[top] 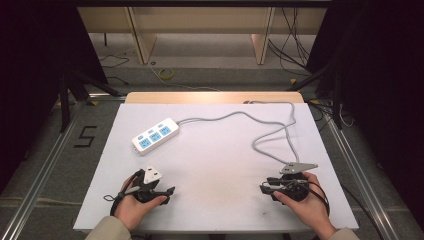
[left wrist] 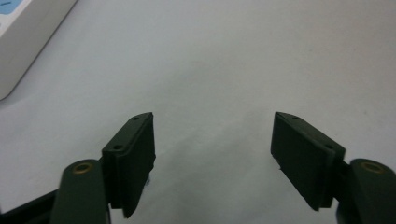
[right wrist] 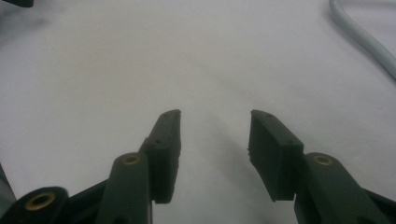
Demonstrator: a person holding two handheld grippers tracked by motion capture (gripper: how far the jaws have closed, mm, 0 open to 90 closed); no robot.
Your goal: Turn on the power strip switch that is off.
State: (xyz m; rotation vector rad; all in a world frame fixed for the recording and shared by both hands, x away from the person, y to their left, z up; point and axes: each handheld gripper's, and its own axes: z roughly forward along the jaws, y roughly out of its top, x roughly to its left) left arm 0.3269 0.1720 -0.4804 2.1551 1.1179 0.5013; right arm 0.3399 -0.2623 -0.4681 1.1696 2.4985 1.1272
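Power strip (top: 155, 135) lies upper left of middle on white table (top: 215, 200), long side slanting up to right, grey cord (top: 260, 125) running off to right. Left gripper (top: 167, 192) sits lower left – nearer one, strip up and a bit left of it. Jaws apart, nothing between. Right gripper (top: 263, 188) at lower right, well apart from strip – jaws apart too, holding nothing.

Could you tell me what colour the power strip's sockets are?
Blue, on the white power strip; clearest in the high view.
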